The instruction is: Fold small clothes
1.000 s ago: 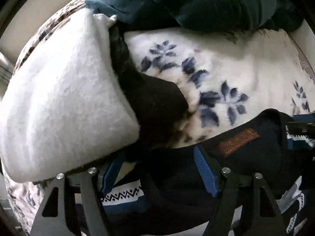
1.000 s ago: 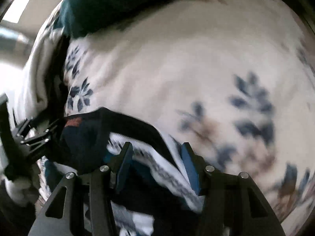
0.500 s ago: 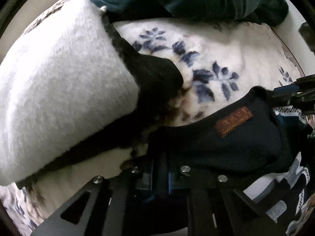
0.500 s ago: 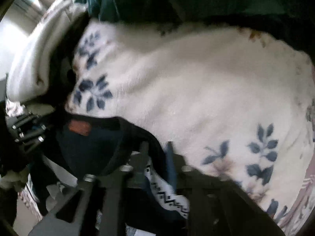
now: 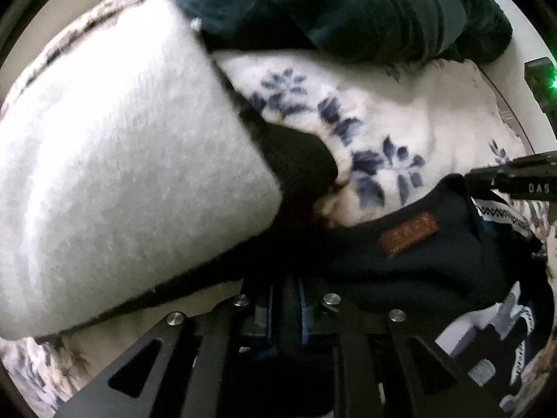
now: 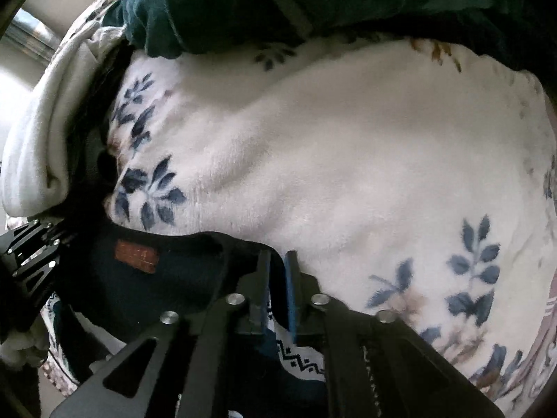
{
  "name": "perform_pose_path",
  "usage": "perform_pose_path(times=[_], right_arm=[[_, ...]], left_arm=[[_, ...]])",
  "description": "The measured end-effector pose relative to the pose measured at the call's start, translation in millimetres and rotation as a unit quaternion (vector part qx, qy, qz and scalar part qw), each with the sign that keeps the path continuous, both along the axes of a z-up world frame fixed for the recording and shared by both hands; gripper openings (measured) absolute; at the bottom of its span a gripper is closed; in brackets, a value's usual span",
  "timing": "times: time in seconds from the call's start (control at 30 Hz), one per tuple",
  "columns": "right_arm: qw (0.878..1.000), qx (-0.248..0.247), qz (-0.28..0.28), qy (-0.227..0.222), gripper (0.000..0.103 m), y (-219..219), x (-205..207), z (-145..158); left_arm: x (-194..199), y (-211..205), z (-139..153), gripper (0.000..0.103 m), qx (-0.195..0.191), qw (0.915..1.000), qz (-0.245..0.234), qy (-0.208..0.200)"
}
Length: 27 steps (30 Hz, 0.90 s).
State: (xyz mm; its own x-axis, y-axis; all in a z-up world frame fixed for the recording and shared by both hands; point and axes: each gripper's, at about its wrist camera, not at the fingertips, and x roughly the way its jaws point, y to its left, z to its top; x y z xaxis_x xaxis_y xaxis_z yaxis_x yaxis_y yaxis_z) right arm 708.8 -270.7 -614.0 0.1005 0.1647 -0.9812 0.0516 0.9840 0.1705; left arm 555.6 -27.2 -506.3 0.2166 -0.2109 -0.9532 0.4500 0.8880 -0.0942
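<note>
Now both grippers, open a second ago, are clamping the dark navy knitted garment with a brown patch (image 5: 400, 254): left gripper (image 5: 285, 299) near-left, right gripper (image 6: 277, 278) near-right, ready for folding over the white floral fleece blanket (image 6: 330, 160)

The letters "DAS" stand on the right gripper (image 5: 522, 183); the navy garment's brown patch (image 5: 409, 234) is illegible.

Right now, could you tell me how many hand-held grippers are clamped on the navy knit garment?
2: left hand-held gripper pinches its near edge; right hand-held gripper pinches its opposite edge, beside the floral blanket.
</note>
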Motion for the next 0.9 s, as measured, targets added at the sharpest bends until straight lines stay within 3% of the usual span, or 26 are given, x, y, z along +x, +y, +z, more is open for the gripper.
perform_pose_path(times=[0.1,0.17,0.27,0.33,0.43,0.53,0.7,0.77,0.8,0.9], right_arm=[[1.000,0.005,-0.017,0.014,0.038,-9,3,4],[0.999,0.021,-0.031,0.014,0.038,-12,-6,16],[0.997,0.062,-0.056,-0.006,0.038,-24,-46,50],[0.994,0.067,-0.079,-0.024,0.043,-38,-86,71],[0.989,0.061,-0.129,-0.023,0.045,-66,-144,84],[0.981,0.061,-0.183,0.003,0.045,-90,-196,74],[0.963,0.134,-0.229,0.042,0.045,-99,-243,33],[0.964,0.137,-0.225,0.024,0.036,-92,-245,27],[0.968,0.120,-0.221,0.005,0.012,-87,-246,30],[0.968,0.097,-0.232,-0.026,0.008,-89,-246,40]], left_arm=[[0,13,0,0.016,-0.015,0.9989,0.028,0.034],[-12,25,14,0.017,-0.043,0.9976,0.044,0.031],[-39,51,41,0.036,-0.096,0.9924,0.074,0.021],[-69,66,63,0.059,-0.122,0.9870,0.103,0.014],[-94,63,80,0.061,-0.139,0.9817,0.130,0.007],[-113,52,79,0.061,-0.124,0.9822,0.140,0.014],[-109,26,29,0.061,-0.088,0.9859,0.131,0.056],[-100,17,13,0.061,-0.069,0.9880,0.126,0.055],[-98,15,8,0.061,-0.057,0.9892,0.124,0.054],[-84,3,-7,0.061,-0.035,0.9914,0.119,0.043]])
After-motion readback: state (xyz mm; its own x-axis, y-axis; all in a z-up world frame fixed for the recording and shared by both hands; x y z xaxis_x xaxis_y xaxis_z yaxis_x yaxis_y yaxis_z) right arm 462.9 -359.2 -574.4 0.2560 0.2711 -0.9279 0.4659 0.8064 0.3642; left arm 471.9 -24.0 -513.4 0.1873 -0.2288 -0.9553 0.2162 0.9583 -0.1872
